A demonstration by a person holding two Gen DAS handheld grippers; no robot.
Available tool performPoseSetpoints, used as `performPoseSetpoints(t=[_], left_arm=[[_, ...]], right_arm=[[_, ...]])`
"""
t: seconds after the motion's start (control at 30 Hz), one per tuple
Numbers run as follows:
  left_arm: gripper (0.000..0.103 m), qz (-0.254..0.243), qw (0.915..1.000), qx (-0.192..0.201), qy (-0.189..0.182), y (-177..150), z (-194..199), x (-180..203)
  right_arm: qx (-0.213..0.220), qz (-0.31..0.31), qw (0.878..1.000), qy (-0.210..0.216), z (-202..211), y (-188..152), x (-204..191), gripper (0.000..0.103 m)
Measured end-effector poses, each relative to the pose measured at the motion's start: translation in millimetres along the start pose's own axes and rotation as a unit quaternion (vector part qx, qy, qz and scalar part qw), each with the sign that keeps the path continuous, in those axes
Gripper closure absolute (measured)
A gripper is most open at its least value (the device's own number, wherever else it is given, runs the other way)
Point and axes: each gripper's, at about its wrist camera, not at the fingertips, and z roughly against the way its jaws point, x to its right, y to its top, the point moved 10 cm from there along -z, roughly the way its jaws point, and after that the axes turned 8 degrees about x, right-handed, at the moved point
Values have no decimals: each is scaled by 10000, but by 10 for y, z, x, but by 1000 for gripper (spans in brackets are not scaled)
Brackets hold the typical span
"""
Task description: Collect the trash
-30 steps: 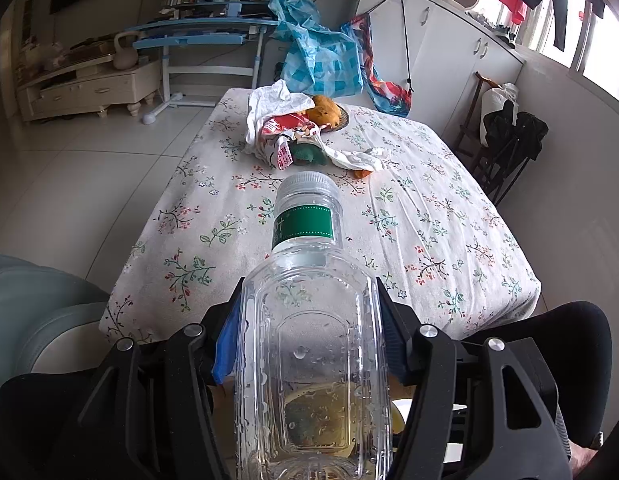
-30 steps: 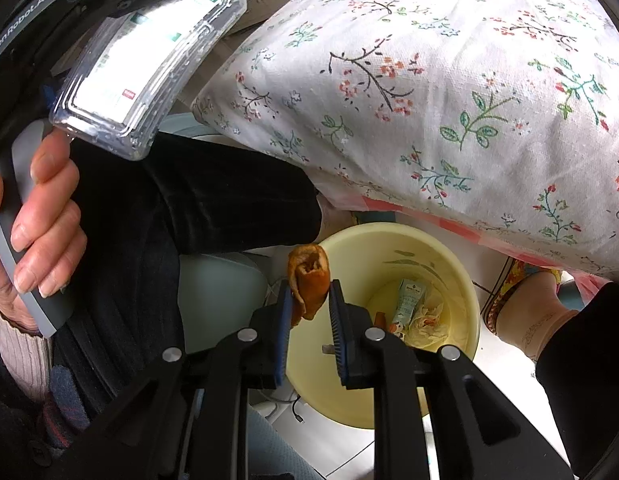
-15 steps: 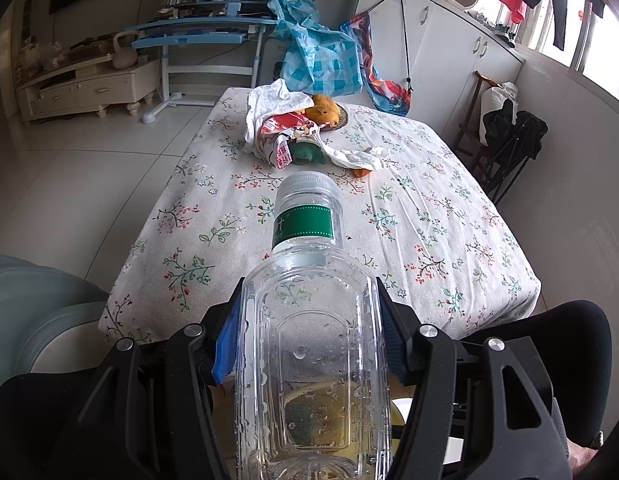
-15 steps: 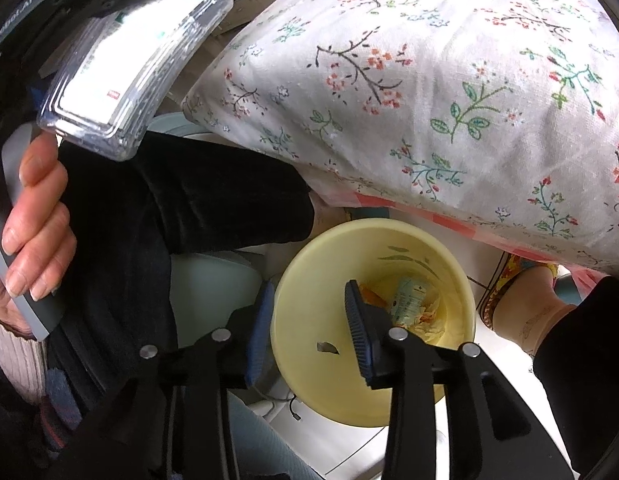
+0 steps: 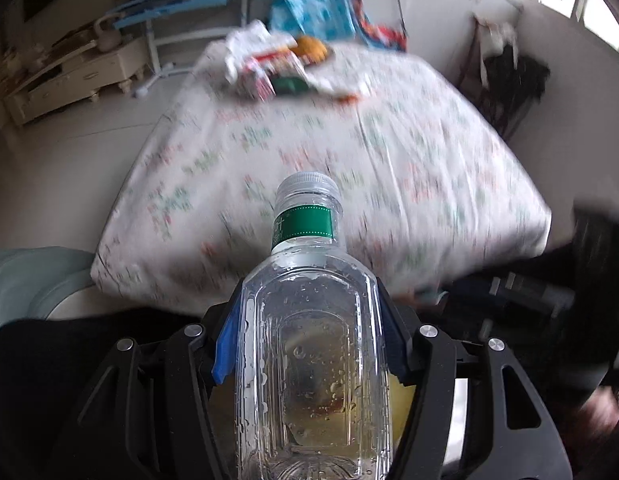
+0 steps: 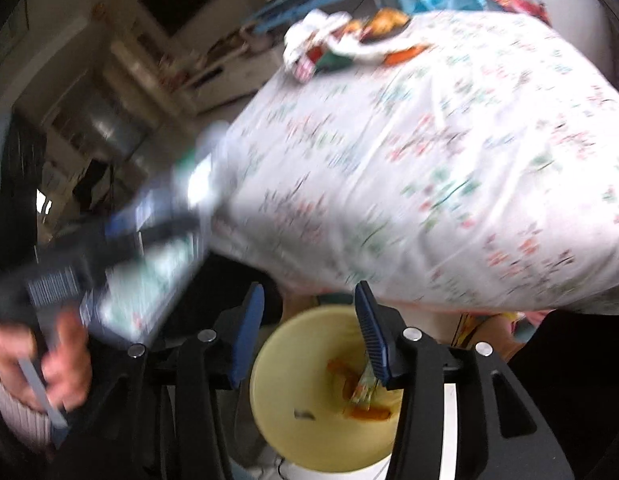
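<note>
Left tongs (image 5: 309, 344) clamp a clear bottle (image 5: 313, 360); right tongs (image 6: 309, 336) are opening, empty, above the yellow bin (image 6: 277, 400).

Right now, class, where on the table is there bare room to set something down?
The floral tablecloth is bare from its near edge up to the trash pile at the far end; only that far end is crowded.

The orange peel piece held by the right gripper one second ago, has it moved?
Yes. The orange peel piece has dropped from between the opening right gripper jaws into the yellow plastic bin below.
</note>
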Motion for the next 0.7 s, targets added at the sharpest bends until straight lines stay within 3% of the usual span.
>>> performPoseSetpoints(t=[0.13, 0.27, 0.33, 0.5, 0.7], left_arm=[[46, -671, 9964, -525, -27, -299, -34, 242], [38, -1070, 9925, -588, 7, -411, 4, 369], [29, -1021, 9934, -519, -7, -381, 38, 351], [25, -621, 9973, -351, -158, -233, 81, 253], [20, -354, 9992, 211, -14, 119, 198, 92]], right_arm=[[251, -89, 9996, -42, 84, 96, 56, 56], [322, -116, 9994, -46, 117, 141, 105, 55], [311, -131, 9994, -48, 99, 141, 123, 55], [304, -132, 9994, -48, 81, 143, 113, 55], [361, -122, 9993, -64, 82, 148, 91, 55]])
